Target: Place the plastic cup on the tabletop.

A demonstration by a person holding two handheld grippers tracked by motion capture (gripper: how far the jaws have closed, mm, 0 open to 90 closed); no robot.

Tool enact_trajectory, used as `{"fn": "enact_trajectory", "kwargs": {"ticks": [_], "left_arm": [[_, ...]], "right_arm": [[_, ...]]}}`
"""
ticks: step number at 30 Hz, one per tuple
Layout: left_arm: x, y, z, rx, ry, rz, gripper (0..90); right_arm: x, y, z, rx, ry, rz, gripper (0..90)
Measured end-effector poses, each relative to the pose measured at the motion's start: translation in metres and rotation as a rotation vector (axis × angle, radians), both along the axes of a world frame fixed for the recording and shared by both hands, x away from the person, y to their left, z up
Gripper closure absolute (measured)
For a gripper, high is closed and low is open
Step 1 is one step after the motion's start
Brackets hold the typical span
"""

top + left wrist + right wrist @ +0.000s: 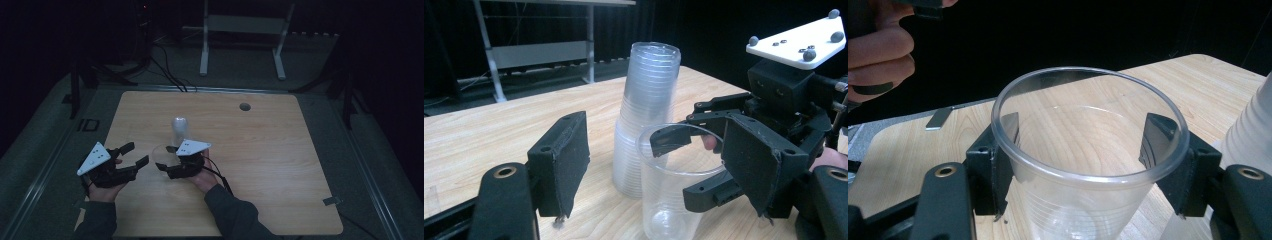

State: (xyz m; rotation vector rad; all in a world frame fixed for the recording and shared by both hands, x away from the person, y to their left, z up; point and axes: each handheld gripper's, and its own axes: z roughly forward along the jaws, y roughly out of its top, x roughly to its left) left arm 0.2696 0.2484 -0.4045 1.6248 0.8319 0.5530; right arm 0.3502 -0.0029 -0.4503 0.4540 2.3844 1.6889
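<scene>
Gripping a clear plastic cup (1088,165) below its rim, right claw (1088,170) clamped on both sides; light, flimsy, crushable. Left claw (659,165) apart, empty, beside cup stack (644,100).

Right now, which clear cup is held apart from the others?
The single clear cup, upright, clamped between the right gripper fingers; the other cups remain nested in the stack beside it.

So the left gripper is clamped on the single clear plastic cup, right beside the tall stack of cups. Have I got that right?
Not quite: it is the right gripper that is clamped on the single clear plastic cup, as the right gripper view shows. The left gripper is open. The cup does stand beside the tall stack of cups.
</scene>
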Motion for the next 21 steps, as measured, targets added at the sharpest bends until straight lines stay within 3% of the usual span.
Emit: {"fn": "enact_trajectory", "kwargs": {"ticks": [21], "left_arm": [[0.001,0.0,-0.001,-0.002,0.004,-0.002,27.7]], "right_arm": [[0.001,0.003,-0.011,-0.017,0.016,-0.002,32.1]]}}
